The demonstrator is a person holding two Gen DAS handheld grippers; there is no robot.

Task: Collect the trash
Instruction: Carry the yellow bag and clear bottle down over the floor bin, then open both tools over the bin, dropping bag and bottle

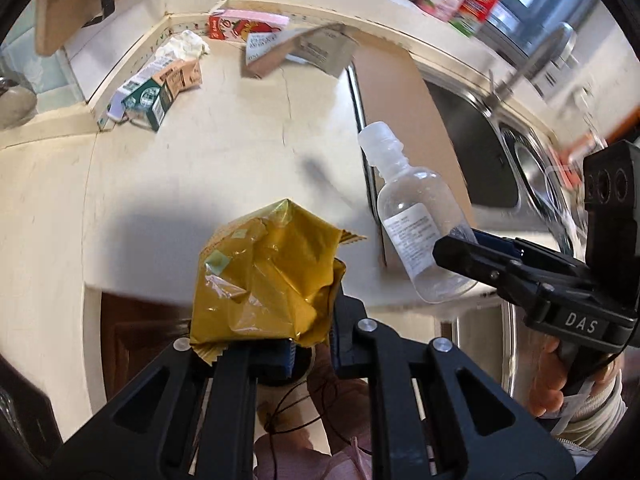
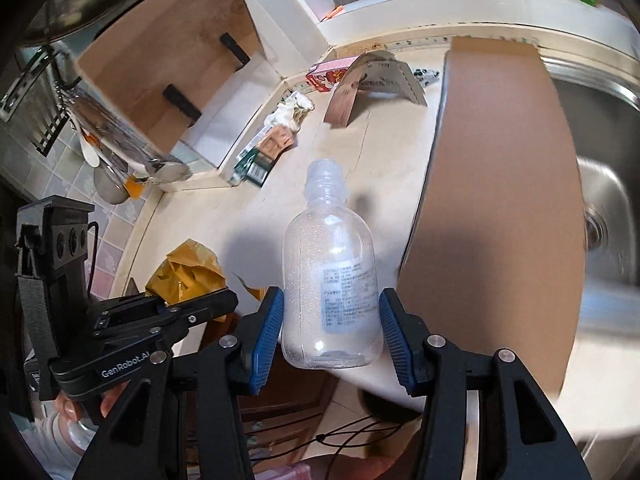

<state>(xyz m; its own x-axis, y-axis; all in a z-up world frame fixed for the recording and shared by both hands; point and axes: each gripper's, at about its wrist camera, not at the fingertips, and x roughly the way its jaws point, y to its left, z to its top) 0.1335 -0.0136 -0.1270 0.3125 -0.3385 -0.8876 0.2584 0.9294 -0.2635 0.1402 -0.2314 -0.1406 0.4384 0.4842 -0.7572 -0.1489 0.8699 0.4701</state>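
**Two pieces of trash lifted off the counter**

While the right gripper (image 2: 331,334) clamps the clear plastic bottle (image 2: 331,280) by its lower body, the bottle's long axis runs away from the fingers, its open neck pointing toward the back of the counter (image 2: 240,216). It looks empty. The left gripper (image 1: 312,344), pinched nearly closed, grips one crumpled yellow wrapper (image 1: 266,276) above the counter's front edge. Behind lie three cartons, one crumpled tissue (image 1: 184,46) and a cardboard sheet (image 2: 500,200) over the sink (image 2: 608,208).
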